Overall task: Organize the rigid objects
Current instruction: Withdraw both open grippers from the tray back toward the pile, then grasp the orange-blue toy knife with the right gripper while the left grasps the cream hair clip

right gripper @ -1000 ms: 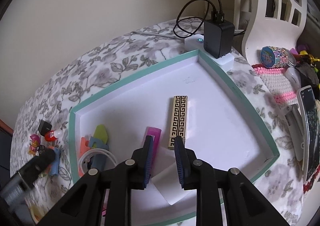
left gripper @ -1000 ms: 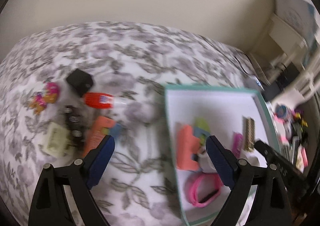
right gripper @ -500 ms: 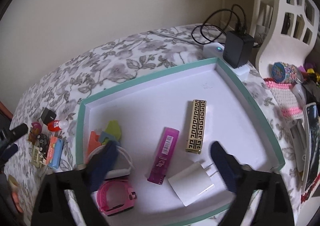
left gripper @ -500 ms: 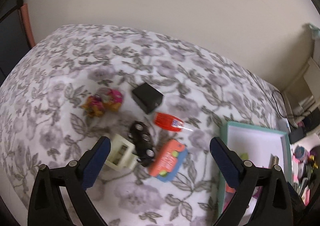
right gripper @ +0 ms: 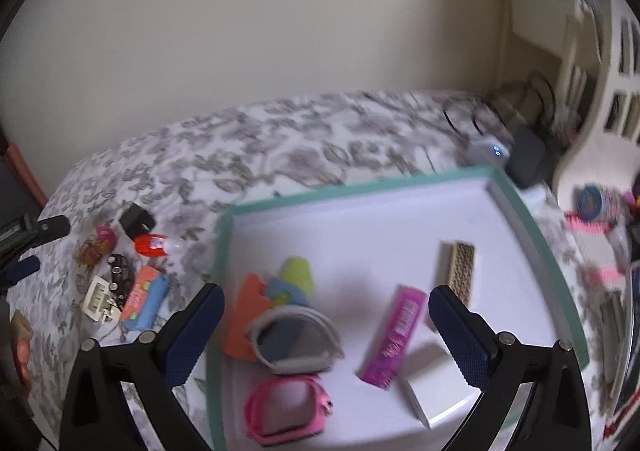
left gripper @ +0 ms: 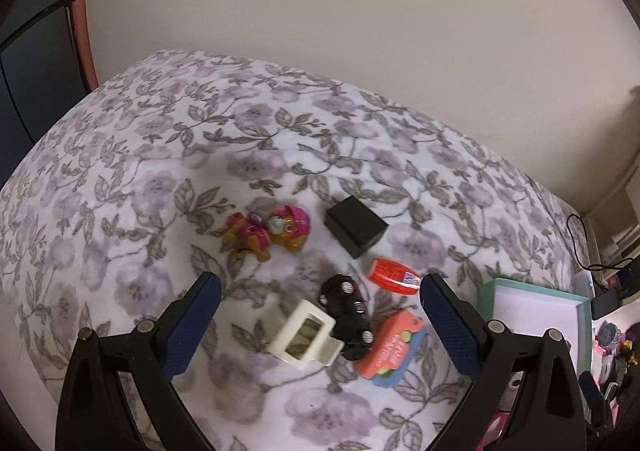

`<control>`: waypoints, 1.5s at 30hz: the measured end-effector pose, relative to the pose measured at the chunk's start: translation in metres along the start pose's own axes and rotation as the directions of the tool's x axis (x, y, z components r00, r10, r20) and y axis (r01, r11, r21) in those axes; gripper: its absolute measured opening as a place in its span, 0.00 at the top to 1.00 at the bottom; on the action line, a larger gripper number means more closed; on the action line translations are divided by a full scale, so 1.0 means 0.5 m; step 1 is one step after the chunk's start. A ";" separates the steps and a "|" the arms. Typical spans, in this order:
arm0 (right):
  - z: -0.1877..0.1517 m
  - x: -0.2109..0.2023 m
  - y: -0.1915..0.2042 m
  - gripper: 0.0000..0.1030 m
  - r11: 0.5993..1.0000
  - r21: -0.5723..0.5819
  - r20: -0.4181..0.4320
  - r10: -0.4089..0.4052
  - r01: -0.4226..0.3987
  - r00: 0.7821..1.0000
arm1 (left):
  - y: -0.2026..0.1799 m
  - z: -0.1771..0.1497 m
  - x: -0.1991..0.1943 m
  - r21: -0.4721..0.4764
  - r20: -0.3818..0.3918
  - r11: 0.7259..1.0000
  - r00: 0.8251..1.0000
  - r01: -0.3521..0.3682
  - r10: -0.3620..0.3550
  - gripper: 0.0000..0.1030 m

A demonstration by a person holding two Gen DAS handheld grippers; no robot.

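Six small things lie loose mid-bed: toy pups [left gripper: 266,232], black box [left gripper: 356,225], red tube [left gripper: 394,271], car [left gripper: 348,309], cream frame [left gripper: 306,333], orange pack [left gripper: 390,347]. White charger [right gripper: 434,387] now rests near the tray [right gripper: 360,193] front edge; the right gripper [right gripper: 326,321], pinched a second ago, has just sprung wide, empty. Left gripper [left gripper: 320,317], open and empty, has swung from the tray to the pile.

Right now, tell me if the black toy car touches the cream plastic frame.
Touching: the left wrist view shows the black toy car lying against the cream plastic frame.

Toy car [left gripper: 347,316] between frame [left gripper: 306,332] and eraser pack [left gripper: 390,348], tray [left gripper: 540,293] rightward
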State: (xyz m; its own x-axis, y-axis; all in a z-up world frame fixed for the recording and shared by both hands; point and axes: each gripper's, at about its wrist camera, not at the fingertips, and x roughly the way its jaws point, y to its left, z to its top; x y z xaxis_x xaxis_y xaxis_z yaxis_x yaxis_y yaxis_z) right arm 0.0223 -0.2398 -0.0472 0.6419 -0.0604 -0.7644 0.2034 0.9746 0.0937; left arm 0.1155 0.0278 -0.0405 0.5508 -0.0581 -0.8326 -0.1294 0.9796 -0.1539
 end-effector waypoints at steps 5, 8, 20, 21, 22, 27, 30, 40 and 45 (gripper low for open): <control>0.003 0.019 0.041 0.00 0.997 0.007 -0.077 0.083 -0.083 0.994 | 0.040 0.008 0.009 -0.034 -0.023 0.999 1.000 -0.019 0.018 0.03; 0.008 0.034 0.081 0.00 0.994 -0.005 -0.113 0.107 -0.109 0.988 | 0.067 0.015 0.011 -0.058 -0.026 0.998 0.999 -0.025 0.023 0.03; 0.002 0.074 0.233 0.00 0.965 -0.122 -0.199 0.205 -0.232 0.958 | 0.128 0.015 0.053 -0.122 -0.139 0.992 0.990 -0.017 0.000 0.03; -0.003 0.081 0.240 0.00 0.963 -0.134 -0.214 0.201 -0.233 0.956 | 0.127 0.011 0.061 -0.124 -0.161 0.992 0.987 -0.013 -0.007 0.03; -0.009 0.088 0.247 0.00 0.961 -0.145 -0.231 0.200 -0.237 0.952 | 0.125 0.007 0.071 -0.122 -0.188 0.992 0.982 -0.010 -0.013 0.03; -0.025 0.118 0.267 0.00 0.955 -0.174 -0.276 0.185 -0.238 0.943 | 0.104 -0.013 0.099 -0.098 -0.265 0.995 0.963 0.017 -0.042 0.03; -0.031 0.140 0.271 0.00 0.957 -0.166 -0.301 0.181 -0.238 0.936 | 0.090 -0.018 0.107 -0.074 -0.288 0.997 0.956 0.038 -0.058 0.03; -0.033 0.177 0.283 0.00 0.952 -0.197 -0.321 0.163 -0.234 0.933 | 0.038 -0.046 0.147 0.057 -0.380 0.996 0.924 0.070 -0.044 0.03; -0.036 0.181 0.287 0.00 0.950 -0.210 -0.322 0.157 -0.232 0.934 | 0.037 -0.053 0.168 0.083 -0.388 0.996 0.922 0.028 0.006 0.03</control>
State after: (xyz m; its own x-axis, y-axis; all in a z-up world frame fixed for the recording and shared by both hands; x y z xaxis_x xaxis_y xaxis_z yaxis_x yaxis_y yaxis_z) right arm 0.0965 -0.1015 -0.1143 0.3934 0.1662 -0.9042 -0.1113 0.9849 0.1325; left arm 0.1374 0.0359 -0.1276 0.1868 -0.1221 -0.9748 -0.0448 0.9902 -0.1326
